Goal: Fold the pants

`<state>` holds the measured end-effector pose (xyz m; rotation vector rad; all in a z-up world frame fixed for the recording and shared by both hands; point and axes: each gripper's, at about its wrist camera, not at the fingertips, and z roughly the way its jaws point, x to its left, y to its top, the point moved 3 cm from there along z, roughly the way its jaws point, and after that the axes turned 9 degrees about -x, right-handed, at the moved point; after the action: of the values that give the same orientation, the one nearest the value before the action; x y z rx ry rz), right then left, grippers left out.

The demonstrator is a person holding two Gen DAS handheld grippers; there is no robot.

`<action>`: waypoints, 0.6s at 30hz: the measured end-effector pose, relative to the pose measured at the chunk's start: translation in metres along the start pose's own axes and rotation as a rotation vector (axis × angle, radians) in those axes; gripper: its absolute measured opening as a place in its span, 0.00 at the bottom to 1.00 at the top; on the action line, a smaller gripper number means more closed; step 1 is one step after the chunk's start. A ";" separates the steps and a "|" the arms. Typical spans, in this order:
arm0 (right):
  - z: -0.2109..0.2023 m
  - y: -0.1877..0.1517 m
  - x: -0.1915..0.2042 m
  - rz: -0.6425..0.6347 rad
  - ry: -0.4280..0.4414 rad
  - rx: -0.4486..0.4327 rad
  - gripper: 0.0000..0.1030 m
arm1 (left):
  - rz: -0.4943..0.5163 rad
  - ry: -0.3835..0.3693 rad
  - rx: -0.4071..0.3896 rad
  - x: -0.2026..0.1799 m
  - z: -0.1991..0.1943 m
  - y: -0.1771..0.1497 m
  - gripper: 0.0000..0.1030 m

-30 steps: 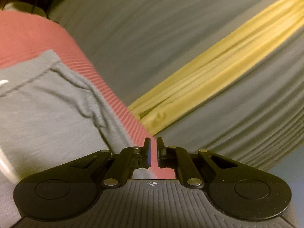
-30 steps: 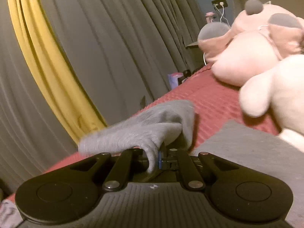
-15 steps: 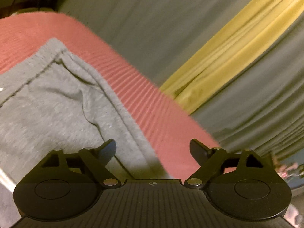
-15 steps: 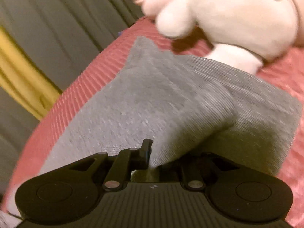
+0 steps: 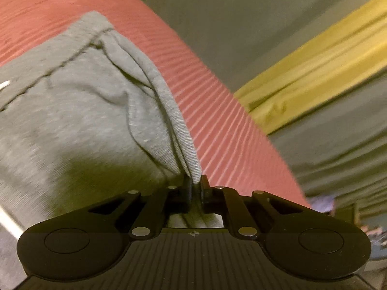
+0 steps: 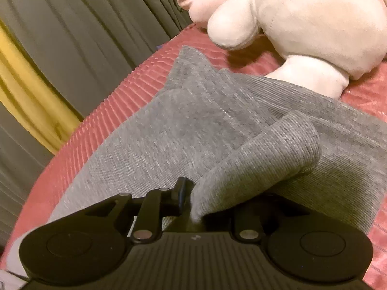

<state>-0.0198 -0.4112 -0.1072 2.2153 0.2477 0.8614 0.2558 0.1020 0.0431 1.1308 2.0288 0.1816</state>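
**Both claws pinching the grey pants on the red bed cover**

In the left wrist view the left claw [image 5: 196, 184] sits at the lower middle of the frame, its jaws drawn together on a thin fold at the edge of the grey pants [image 5: 79, 111]; the cloth runs from the pinch up toward the upper left, where a stitched hem band shows; the pants cover the left half of the frame and lie on the ribbed red bed cover [image 5: 217, 120]; grey curtains [image 5: 241, 24] fill the upper right, crossed by a yellow curtain strip [image 5: 314, 72].

In the right wrist view the right claw [image 6: 193, 200] is at the lower middle, clamped on a rolled-over flap of the pants [image 6: 193, 130]; one finger is hidden under the cloth; the pants spread from the centre to the right edge over the red cover [image 6: 135, 84]; a pale plush toy [image 6: 302, 19] lies at the upper right, just beside the far edge of the pants.
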 end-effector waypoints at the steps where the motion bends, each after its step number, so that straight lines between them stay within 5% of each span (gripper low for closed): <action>1: 0.000 0.003 -0.003 0.028 0.010 0.006 0.15 | -0.020 -0.032 -0.019 0.005 -0.016 -0.002 0.07; 5: -0.010 0.012 -0.021 0.187 0.060 0.027 0.08 | -0.043 -0.168 -0.099 0.030 -0.104 -0.016 0.07; 8: -0.033 0.026 -0.021 0.184 0.093 -0.040 0.08 | -0.027 -0.223 -0.152 0.057 -0.167 -0.042 0.07; 11: -0.062 0.043 -0.021 0.159 0.115 -0.114 0.08 | -0.020 -0.191 -0.169 0.090 -0.207 -0.081 0.08; 14: -0.080 0.055 -0.031 0.169 0.102 -0.156 0.08 | -0.074 -0.138 -0.120 0.133 -0.208 -0.110 0.13; 18: -0.077 0.053 -0.043 0.174 0.030 -0.087 0.08 | -0.098 -0.030 -0.144 0.166 -0.198 -0.120 0.21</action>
<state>-0.1065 -0.4232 -0.0531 2.1676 0.0301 0.9806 -0.0094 0.2058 0.0269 0.9380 2.0055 0.2557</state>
